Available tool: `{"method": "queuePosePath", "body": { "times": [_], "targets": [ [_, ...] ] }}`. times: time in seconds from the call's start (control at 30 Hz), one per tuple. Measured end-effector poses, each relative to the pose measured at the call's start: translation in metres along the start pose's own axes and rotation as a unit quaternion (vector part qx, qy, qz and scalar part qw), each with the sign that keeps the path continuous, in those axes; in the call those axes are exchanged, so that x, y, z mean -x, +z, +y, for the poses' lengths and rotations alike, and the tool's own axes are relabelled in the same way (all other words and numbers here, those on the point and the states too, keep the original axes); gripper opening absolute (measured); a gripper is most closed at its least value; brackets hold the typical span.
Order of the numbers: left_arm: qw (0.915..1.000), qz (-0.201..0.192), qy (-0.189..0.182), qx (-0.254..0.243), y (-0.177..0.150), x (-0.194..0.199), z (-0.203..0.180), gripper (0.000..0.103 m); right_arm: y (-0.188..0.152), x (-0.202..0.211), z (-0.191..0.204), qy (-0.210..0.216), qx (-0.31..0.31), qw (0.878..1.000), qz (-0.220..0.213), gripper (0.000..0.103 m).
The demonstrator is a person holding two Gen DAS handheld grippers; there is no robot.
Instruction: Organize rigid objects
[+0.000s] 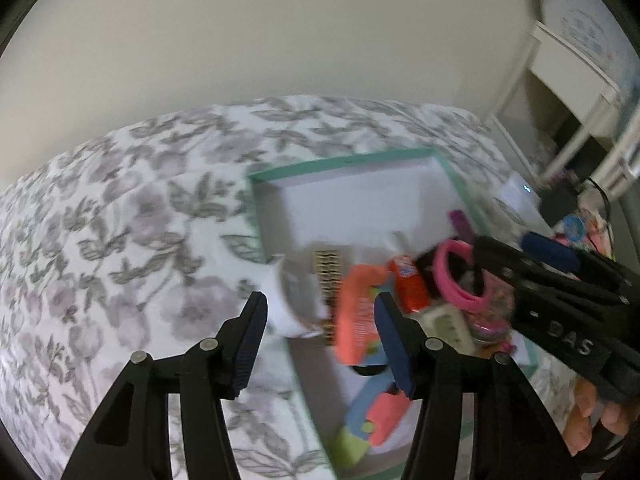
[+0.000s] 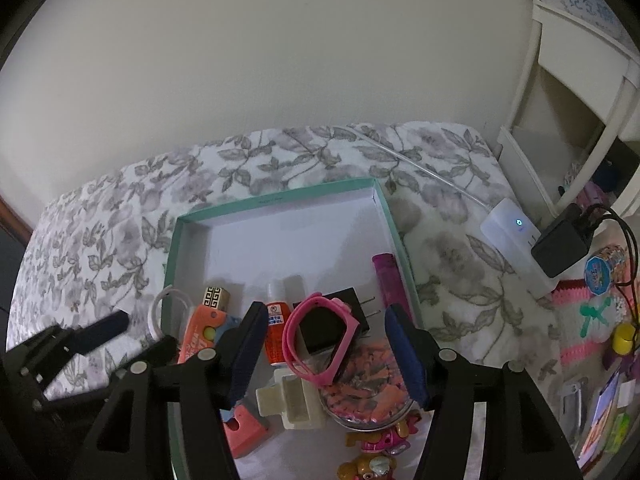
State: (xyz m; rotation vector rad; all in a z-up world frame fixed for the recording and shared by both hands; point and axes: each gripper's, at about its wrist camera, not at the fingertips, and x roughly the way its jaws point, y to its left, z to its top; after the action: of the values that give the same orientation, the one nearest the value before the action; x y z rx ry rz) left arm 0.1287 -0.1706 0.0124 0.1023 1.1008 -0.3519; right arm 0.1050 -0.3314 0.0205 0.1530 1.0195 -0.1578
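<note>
Under both empty, parted tools, teal-rimmed white box holds toys.

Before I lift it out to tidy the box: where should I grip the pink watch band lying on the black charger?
Pinch the pink watch band across its thin strap on the lower left of the loop, coming straight down from above. The loop stands open, propped on the black charger, so one finger can probably slip inside and one outside. The right gripper hangs open above it.
</note>
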Motion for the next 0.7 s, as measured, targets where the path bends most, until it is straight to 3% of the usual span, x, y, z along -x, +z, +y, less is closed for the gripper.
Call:
{"method": "queuePosePath", "body": {
  "times": [0.17,0.2,0.27,0.33,0.7],
  "targets": [
    [0.9985,-0.013,0.016,0.051,0.002,0.013,0.033,0.058,-0.003,0.003,0.004,0.001,0.007,1.000,-0.008,0.078],
    [0.9981,-0.015,0.021,0.057,0.002,0.014,0.037,0.061,-0.004,0.004,0.006,0.000,0.009,1.000,-0.010,0.082],
    [0.9967,-0.021,0.032,0.072,-0.001,0.019,0.047,0.085,-0.004,0.006,0.010,-0.001,0.012,1.000,-0.015,0.091],
    [0.9957,-0.025,0.032,0.083,-0.003,0.023,0.053,0.085,-0.006,0.008,0.012,0.004,0.010,1.000,-0.020,0.101],
    [0.9926,-0.050,0.056,0.096,-0.019,0.059,0.068,0.101,-0.018,0.026,0.034,0.017,0.016,1.000,-0.017,0.103]
  ]
}}
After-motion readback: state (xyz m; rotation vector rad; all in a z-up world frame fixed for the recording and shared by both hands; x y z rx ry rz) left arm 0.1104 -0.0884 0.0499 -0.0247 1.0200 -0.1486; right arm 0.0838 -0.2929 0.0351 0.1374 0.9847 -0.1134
